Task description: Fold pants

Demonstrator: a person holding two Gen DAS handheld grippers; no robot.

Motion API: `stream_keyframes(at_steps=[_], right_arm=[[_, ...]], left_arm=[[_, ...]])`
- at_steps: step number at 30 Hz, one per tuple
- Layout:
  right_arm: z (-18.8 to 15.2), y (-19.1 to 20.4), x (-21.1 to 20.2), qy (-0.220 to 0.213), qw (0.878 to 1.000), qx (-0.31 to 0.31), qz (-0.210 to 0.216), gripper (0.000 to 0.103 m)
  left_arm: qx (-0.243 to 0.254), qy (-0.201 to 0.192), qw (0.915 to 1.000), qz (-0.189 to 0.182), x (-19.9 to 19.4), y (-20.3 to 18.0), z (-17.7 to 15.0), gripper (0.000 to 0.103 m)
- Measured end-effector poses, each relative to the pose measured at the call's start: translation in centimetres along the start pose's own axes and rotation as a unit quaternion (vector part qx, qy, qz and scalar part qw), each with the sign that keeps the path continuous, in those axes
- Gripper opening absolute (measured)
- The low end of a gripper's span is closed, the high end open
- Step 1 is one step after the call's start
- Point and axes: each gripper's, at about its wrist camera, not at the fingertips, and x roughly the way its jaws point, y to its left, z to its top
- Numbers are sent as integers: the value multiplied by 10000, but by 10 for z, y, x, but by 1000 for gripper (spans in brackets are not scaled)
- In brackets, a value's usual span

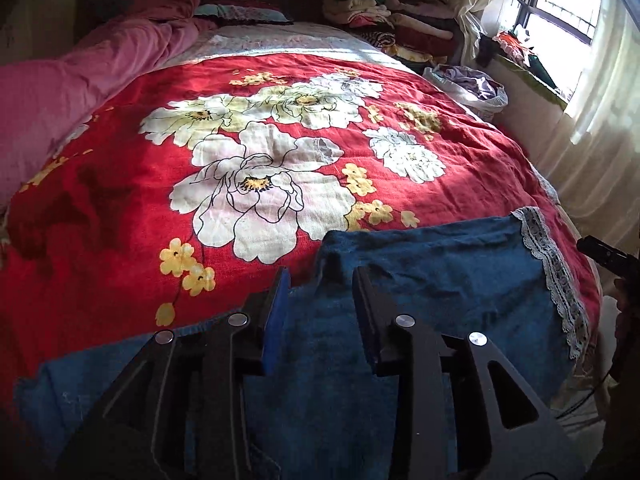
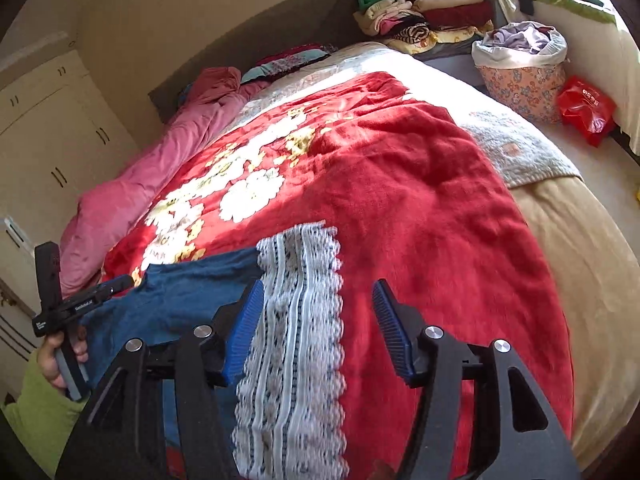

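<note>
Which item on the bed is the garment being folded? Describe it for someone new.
Find the red floral blanket covering the bed. At its near edge, under both open tongs, lie the blue pants. Their white lace hem sets them apart from the plain pink quilt.

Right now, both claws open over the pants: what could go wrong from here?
1. The right claw straddles the lace trim and the red blanket; closing could pinch the blanket along with it.
2. The left claw hovers over a bunched fold of the blue pants; it might grab several layers and fold crooked.
</note>
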Motion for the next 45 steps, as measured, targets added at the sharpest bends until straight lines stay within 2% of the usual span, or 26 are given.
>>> stream_keyframes(at_steps=[3, 9, 14, 19, 22, 23, 25, 27, 29, 33, 37, 41, 43, 45], right_arm=[[-23, 4, -17, 119, 9998, -119, -128, 55], [-56, 9, -32, 285, 9996, -34, -11, 55], [-69, 9, -28, 441, 9990, -45, -69, 55], [-78, 10, -15, 743, 9970, -97, -209, 56], [-84, 17, -8, 854, 9961, -203, -74, 47], [-86, 19, -7, 840, 9962, -238, -47, 41], [-89, 21, -6, 743, 9968, -127, 264, 26], [-91, 26, -9, 584, 9976, -13, 382, 22], [-90, 34, -20, 422, 9984, -194, 315, 22], [-87, 31, -37, 454, 9980, -430, -32, 21], [-104, 16, -15, 919, 9953, -228, -202, 23], [-107, 7, -11, 851, 9963, 86, -77, 24], [-106, 9, -16, 855, 9963, 47, -109, 27], [-103, 9, -21, 830, 9963, 24, -198, 36]], left_arm=[[305, -68, 9995, 55, -15, -14, -18, 25], [505, 23, 9987, -16, -32, -35, -56, 29], [699, 189, 9974, 32, -34, -45, -83, 33], [738, 258, 9968, 180, -34, -43, -90, 37], [709, 360, 9964, 294, -29, -41, -91, 38], [693, 413, 9962, 330, -26, -41, -93, 39], [721, 461, 9957, 362, -21, -42, -96, 41], [750, 470, 9952, 425, -20, -43, -97, 41], [741, 470, 9952, 434, -20, -43, -98, 43], [728, 525, 9950, 440, -17, -42, -98, 45], [732, 539, 9949, 427, -16, -43, -98, 46], [687, 546, 9954, 387, -16, -41, -99, 47], [696, 545, 9953, 390, -16, -41, -98, 47], [695, 542, 9953, 392, -16, -41, -98, 47]])
